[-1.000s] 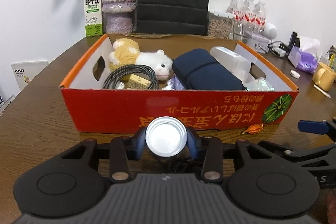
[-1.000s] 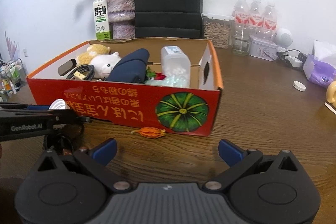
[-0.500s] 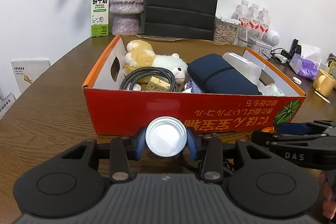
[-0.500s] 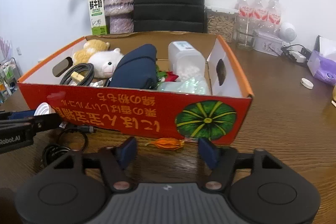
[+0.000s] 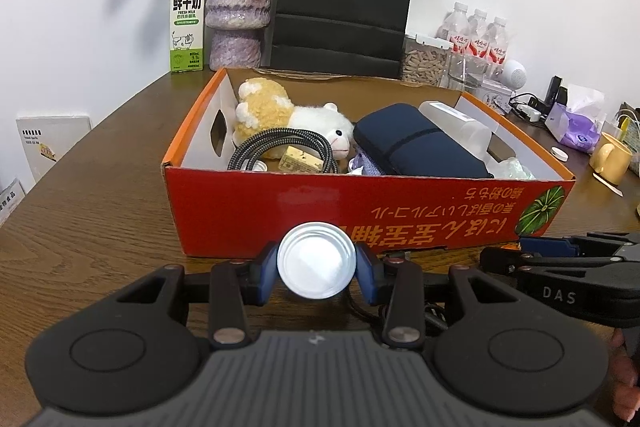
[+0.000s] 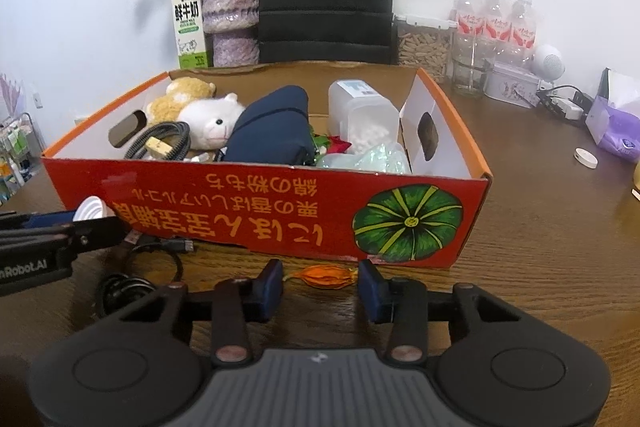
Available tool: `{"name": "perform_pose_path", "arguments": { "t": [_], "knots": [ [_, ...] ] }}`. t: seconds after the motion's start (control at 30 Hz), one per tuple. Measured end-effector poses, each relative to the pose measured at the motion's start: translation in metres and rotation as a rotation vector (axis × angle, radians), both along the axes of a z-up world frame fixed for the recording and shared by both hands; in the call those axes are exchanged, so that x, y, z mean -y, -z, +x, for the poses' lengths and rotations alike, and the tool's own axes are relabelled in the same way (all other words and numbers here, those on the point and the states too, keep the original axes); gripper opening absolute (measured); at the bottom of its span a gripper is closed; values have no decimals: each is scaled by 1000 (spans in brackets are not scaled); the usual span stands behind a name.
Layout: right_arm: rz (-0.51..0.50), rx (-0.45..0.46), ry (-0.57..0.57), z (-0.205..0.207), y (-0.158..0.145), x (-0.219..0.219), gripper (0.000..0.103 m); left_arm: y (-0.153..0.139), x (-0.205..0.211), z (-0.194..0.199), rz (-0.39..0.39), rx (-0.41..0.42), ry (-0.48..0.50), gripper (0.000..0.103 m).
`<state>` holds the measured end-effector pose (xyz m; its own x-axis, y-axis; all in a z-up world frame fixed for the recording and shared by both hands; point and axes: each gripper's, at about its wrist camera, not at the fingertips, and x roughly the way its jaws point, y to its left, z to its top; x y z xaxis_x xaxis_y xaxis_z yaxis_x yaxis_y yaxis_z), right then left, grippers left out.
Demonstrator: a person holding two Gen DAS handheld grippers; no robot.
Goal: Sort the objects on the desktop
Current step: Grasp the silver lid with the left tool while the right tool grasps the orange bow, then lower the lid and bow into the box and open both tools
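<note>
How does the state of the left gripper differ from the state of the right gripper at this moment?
The left gripper is shut on a round silver can; the right gripper holds nothing. The left gripper's fingers press against the can's sides, while the right gripper's fingers stand apart, with a small orange dried husk on the table between them, seemingly untouched. Both have dark blue pads and sit in front of the red cardboard box.

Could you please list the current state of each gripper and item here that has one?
left gripper: shut on the silver can, held in front of the box.
silver can: clamped between the fingers, flat end toward the camera.
right gripper: open, fingers either side of the orange husk.
orange husk: lying on the table, ungrasped.
red box: open-topped, partly filled.
black cable: loose on the table.
</note>
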<state>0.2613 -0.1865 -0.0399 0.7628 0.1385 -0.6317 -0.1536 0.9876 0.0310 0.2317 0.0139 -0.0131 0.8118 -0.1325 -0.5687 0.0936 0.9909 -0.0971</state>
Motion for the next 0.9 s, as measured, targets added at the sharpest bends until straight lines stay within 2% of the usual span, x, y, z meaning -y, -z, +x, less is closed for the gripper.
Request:
{"name": "perform_pose_path", "arguments": {
  "t": [0.27, 0.47, 0.7, 0.9],
  "knots": [
    [39, 75, -33, -25, -24, 8, 40, -17, 4, -16, -6, 48, 23, 41],
    [58, 172, -56, -34, -55, 12, 40, -47, 6, -22, 4, 156, 25, 41],
    [72, 242, -64, -15, -81, 16, 40, -76, 3, -7, 15, 261, -20, 41],
    [76, 251, -51, 21, -86, 15, 40, -76, -1, 27, 8, 253, -65, 41]
  ]
}}
